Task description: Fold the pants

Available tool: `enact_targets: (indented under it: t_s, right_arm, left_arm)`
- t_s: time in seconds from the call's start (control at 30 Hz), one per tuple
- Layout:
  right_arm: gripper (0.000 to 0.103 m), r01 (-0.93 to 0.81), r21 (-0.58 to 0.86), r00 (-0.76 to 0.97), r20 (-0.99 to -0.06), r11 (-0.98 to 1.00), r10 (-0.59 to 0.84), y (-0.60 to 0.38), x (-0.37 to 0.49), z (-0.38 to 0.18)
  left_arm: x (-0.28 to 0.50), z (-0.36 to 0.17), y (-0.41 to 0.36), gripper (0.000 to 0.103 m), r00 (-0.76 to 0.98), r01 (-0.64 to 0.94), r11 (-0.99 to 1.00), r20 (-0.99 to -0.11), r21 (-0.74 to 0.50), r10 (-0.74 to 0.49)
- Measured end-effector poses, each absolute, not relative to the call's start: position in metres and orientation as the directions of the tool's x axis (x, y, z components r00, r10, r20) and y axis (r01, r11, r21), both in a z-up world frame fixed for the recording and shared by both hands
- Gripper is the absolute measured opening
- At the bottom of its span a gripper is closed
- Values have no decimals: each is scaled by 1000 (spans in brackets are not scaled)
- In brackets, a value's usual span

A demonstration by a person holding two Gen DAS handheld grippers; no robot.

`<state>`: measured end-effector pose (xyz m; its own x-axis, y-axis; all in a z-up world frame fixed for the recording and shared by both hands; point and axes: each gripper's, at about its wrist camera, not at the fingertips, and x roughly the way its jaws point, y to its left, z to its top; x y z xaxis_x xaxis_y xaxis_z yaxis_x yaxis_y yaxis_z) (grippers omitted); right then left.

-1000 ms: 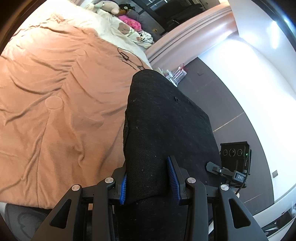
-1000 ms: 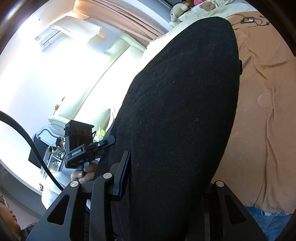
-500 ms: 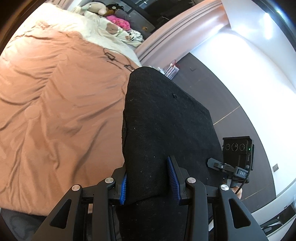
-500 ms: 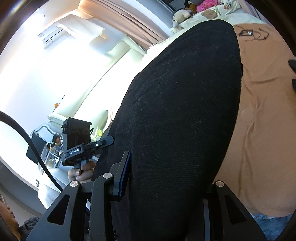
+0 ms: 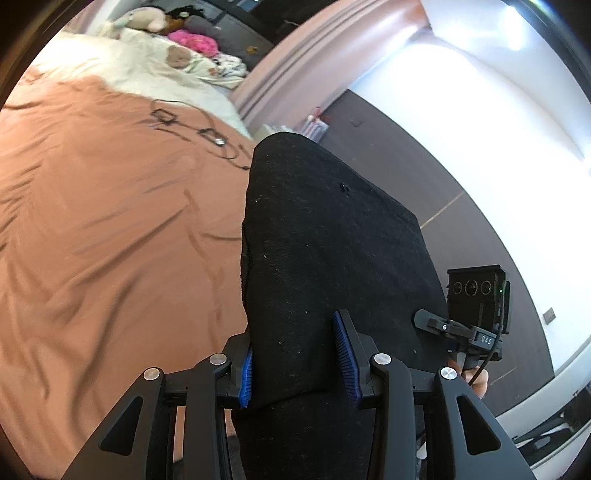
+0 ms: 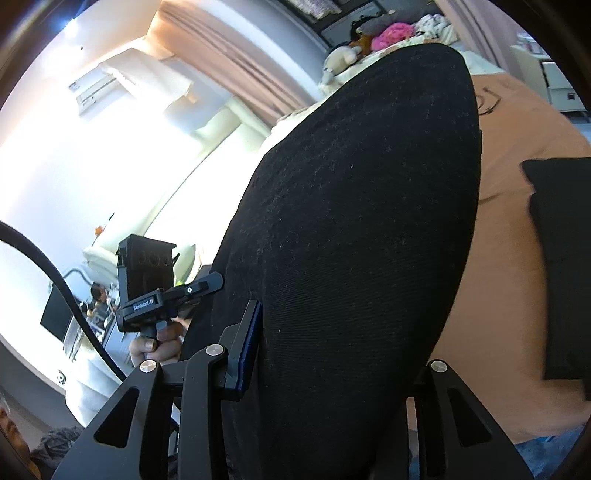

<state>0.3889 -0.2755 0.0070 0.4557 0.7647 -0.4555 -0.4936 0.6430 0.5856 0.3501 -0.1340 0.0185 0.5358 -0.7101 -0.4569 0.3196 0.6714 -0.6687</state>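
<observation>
Rumpled orange bedding (image 5: 103,229) spreads wide on our left and lies bare for most of its span; only a thin black cable (image 5: 192,127) crosses it far off, near the cream pillows and soft toys (image 5: 177,33) at the head of the bed; on the other side dark floor (image 5: 476,221) runs along a white wall. We hold the black pants (image 5: 325,243) lifted off the bed, stretched between our two claws; in the left wrist view the cloth rises ahead as a tall slab with a rounded top edge and a straight right edge. Our left claw (image 5: 300,363) is partly closed, its blue pads (image 5: 345,350) pinching a thick fold of the pants; our right claw (image 6: 325,347) grips the same garment, one pad pressed to the cloth, the other hidden behind it. From the right wrist view the pants (image 6: 362,236) fill the middle; beyond their right edge the orange bedding (image 6: 509,258) carries another dark folded piece (image 6: 565,266) near the frame's edge; a bright window wall lies to the left.
</observation>
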Motion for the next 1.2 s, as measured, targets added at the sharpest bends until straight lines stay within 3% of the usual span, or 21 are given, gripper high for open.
enact_targets:
  t_s: [0.57, 1.2]
  right_arm:
    - [34, -431, 518, 521, -525, 738, 673, -312, 385, 32]
    - [34, -407, 468, 513, -593, 784, 620, -337, 388, -1]
  left_arm:
    - [427, 5, -240, 40, 419, 433, 603, -443, -670, -792]
    - [496, -65, -371, 40, 271, 443, 550, -479, -708, -835]
